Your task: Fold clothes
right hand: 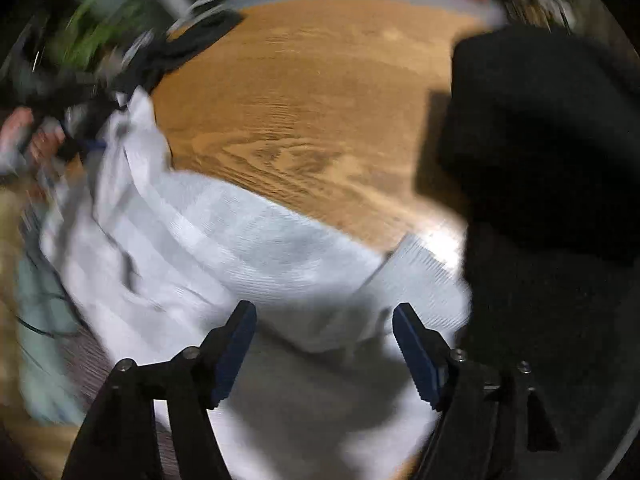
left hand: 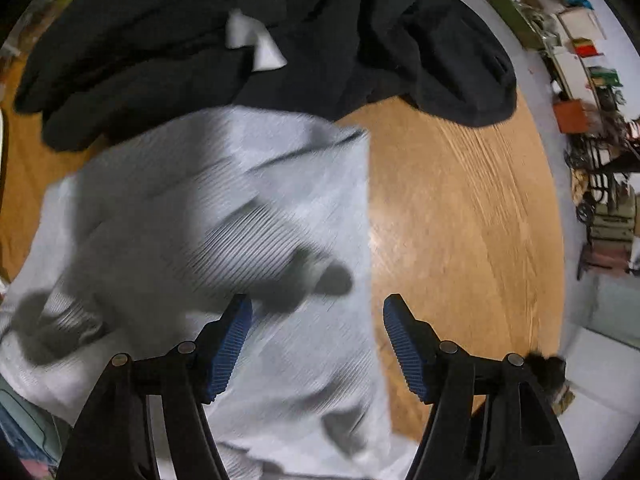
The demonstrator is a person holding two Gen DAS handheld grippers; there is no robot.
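Note:
A pale grey ribbed garment (left hand: 224,216) lies on the wooden table (left hand: 448,208), with its straight edge running down the middle of the left wrist view. My left gripper (left hand: 318,308) hangs over that edge, jaws wide apart and nothing between the blue pads. The same grey garment (right hand: 224,248) fills the lower left of the blurred right wrist view. My right gripper (right hand: 324,314) stands open above it, holding nothing. A pile of black clothes (left hand: 248,40) lies beyond the grey garment, with a white label (left hand: 256,42) showing. The black clothes (right hand: 548,184) rise at the right in the right wrist view.
Bare wooden table (right hand: 312,112) stretches beyond the garment. A person's hand (right hand: 36,136) on the other gripper shows at the far left. Past the table edge, a grey floor with boxes and clutter (left hand: 580,64) runs along the right.

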